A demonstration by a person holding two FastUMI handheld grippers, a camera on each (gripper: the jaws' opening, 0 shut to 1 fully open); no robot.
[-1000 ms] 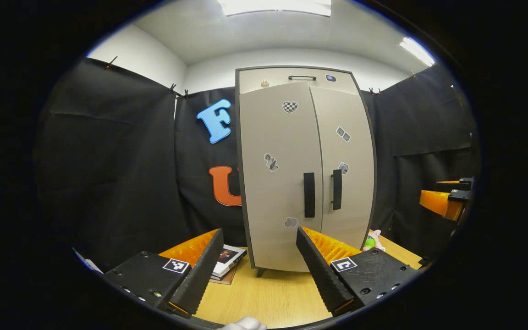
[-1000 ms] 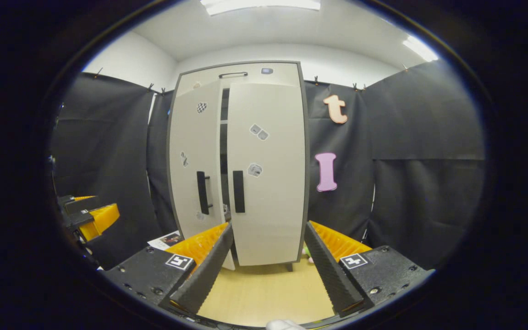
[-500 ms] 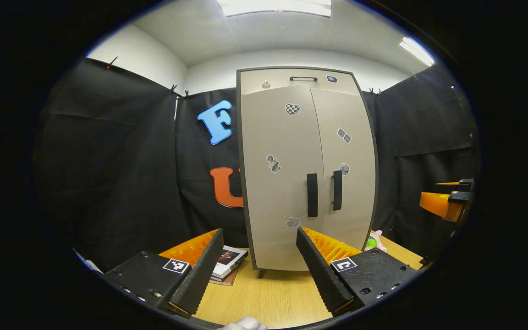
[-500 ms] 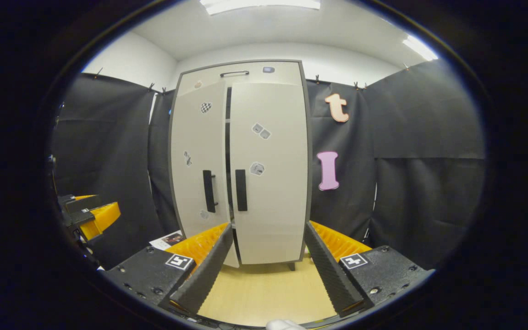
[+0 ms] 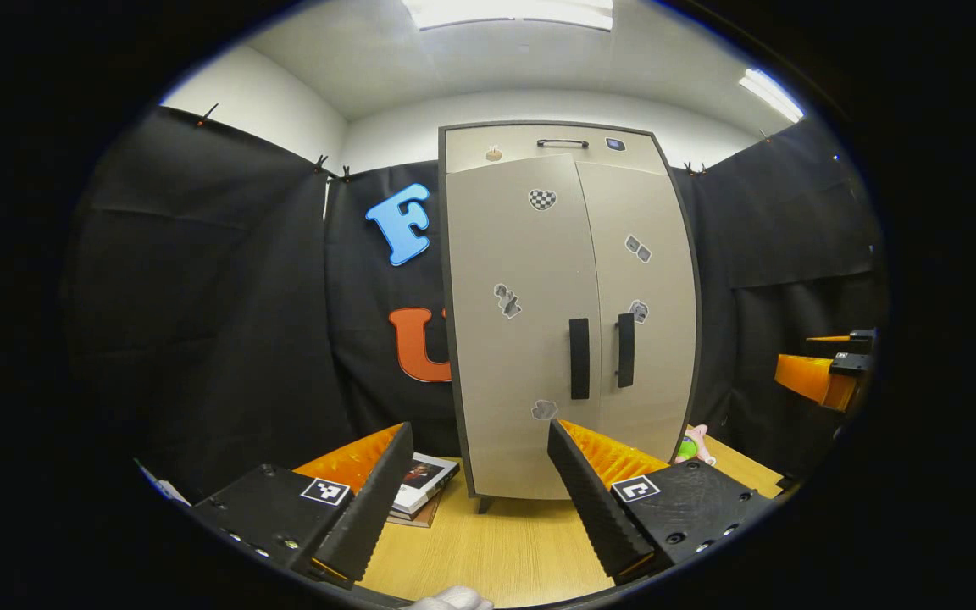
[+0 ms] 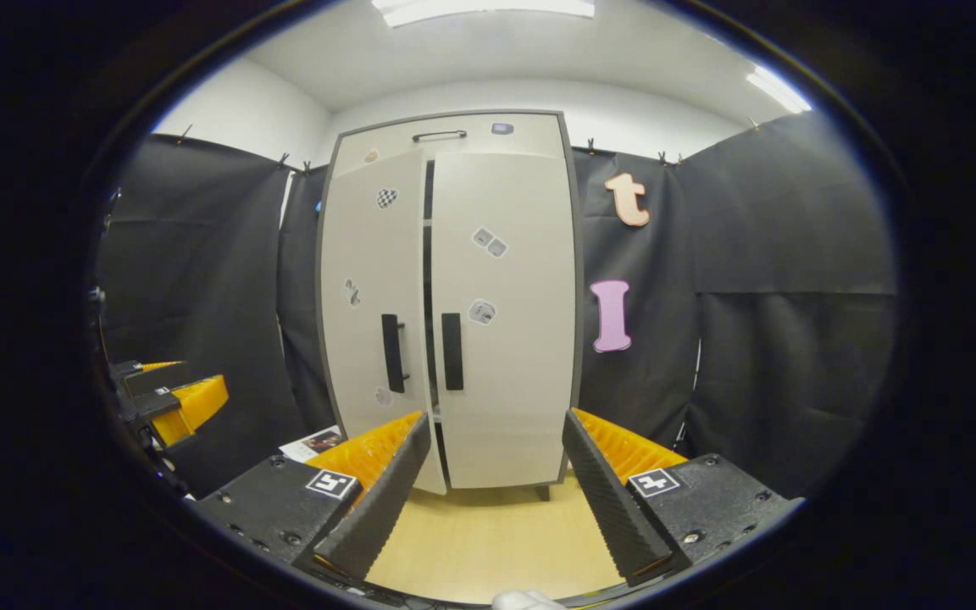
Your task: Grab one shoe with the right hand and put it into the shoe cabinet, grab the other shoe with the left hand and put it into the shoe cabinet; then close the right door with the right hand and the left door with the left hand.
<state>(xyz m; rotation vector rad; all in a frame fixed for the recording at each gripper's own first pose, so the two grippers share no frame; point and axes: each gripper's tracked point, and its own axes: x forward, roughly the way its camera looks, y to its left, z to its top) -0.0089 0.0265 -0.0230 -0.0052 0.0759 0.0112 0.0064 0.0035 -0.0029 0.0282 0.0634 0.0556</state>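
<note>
Left gripper view, nearest: the left gripper [image 5: 471, 491] has its fingers spread apart with nothing between them, held off the cabinet above the wooden table [image 5: 505, 551].
Just past its fingertips: a stack of books [image 5: 420, 487] lies to the left on the table, beside the shoe cabinet [image 5: 568, 313].
Straight ahead: the left door [image 5: 518, 322] and its handle [image 5: 579, 358] look almost flush from here.
Far right edge: the right gripper [image 5: 827, 368] hangs well apart from the cabinet.
Right gripper view, nearest: this gripper [image 6: 492, 487] is likewise open and empty, its fingers framing the cabinet's lower part.
Ahead of it: the right door [image 6: 505, 313] sits closed; left of it, a dark gap runs down the middle, so the left door [image 6: 369, 305] stands slightly ajar.
Shoes: neither is visible outside, so I judge both are already inside.
Step in hand: closing the left door, nearly finished.
Next move: the left gripper should press the left door near its handle, pushing straight in until the gap disappears; a gentle push is enough, since the door has little way to go.
</note>
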